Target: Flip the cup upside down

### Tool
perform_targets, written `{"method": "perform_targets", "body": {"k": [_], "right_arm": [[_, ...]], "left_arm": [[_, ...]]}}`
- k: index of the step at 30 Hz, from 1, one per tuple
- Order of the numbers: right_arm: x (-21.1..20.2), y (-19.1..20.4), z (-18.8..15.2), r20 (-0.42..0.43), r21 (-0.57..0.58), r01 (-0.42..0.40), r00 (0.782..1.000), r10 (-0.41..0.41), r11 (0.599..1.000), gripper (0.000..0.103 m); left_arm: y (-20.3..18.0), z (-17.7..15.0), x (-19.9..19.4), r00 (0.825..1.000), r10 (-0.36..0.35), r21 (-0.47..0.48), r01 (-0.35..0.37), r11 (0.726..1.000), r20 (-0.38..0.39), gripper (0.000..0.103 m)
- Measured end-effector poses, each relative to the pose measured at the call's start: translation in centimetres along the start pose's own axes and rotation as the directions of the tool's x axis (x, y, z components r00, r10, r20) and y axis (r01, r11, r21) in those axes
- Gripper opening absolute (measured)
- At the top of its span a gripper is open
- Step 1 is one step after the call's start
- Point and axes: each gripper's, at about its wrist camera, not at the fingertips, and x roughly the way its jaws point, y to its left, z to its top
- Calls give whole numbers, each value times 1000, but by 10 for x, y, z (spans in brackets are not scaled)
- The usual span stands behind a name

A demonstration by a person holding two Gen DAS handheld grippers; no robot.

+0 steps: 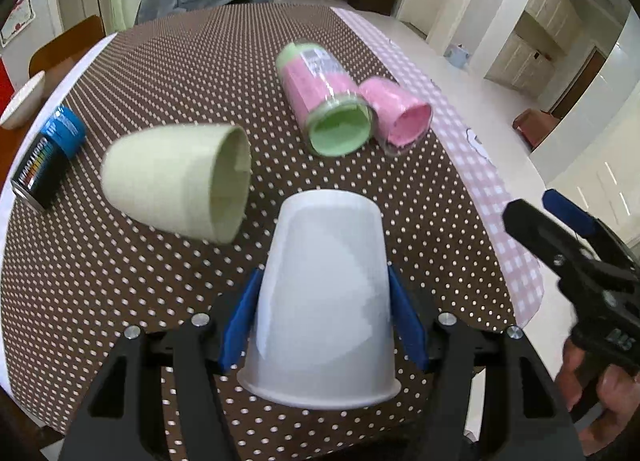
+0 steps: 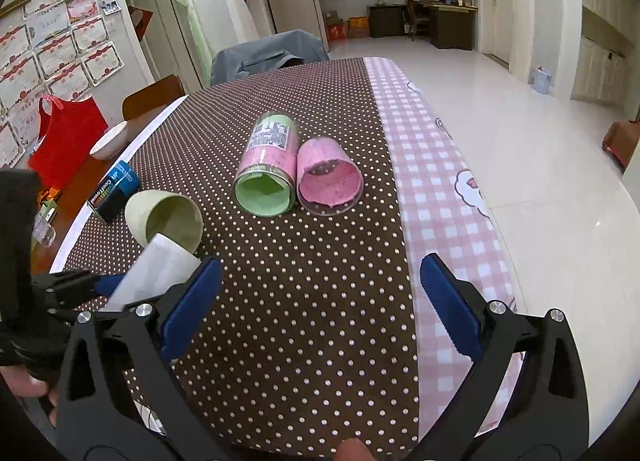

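While the white cup [image 1: 324,301] stands mouth-down between the blue pads [image 1: 404,325] of the left gripper [image 1: 326,325], its flared rim sits low near the polka-dot tablecloth [image 1: 160,301]; whether the rim actually touches the cloth is hard to tell from this angle. Both pads press against the cup's sides, so the left gripper is clamped on it.

Ahead and to the left of that gripper, a pale green cup [image 1: 176,185] lies on its side, its open mouth turned right and holding nothing visible. Farther ahead and slightly right, a clear sleeve of stacked cups [image 1: 324,101] lies with a green cup's mouth facing the camera, pink ones showing through the wrap behind it. Touching its right side lies a shorter clear sleeve with a pink cup [image 1: 396,113] inside. Far left, a blue-capped black canister [image 1: 50,157] lies on its side.

From the right wrist view, the right gripper [image 2: 320,309] hovers over the cloth with its fingers [image 2: 450,305] spread wide, holding nothing. The white cup [image 2: 156,273] and the left gripper [image 2: 100,285] appear just beyond its left finger, well short of the two sleeves ahead.
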Motion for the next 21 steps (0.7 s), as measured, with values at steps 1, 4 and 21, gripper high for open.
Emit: {"method": "perform_targets", "body": {"k": [1, 4, 21], "right_arm": [[0, -1, -2, -1, 4, -1, 1000, 1, 1000, 97], [0, -3, -2, 1, 5, 0, 1000, 0, 1000, 97], [-15, 16, -1, 29, -10, -32, 999, 33, 999, 97]], "left_arm": [[-1, -2, 5, 1000, 0, -3, 0, 1000, -3, 62], [-1, -4, 13, 1000, 3, -16, -3, 1000, -3, 63], [-2, -9, -37, 986, 91, 31, -96, 995, 138, 88]]}}
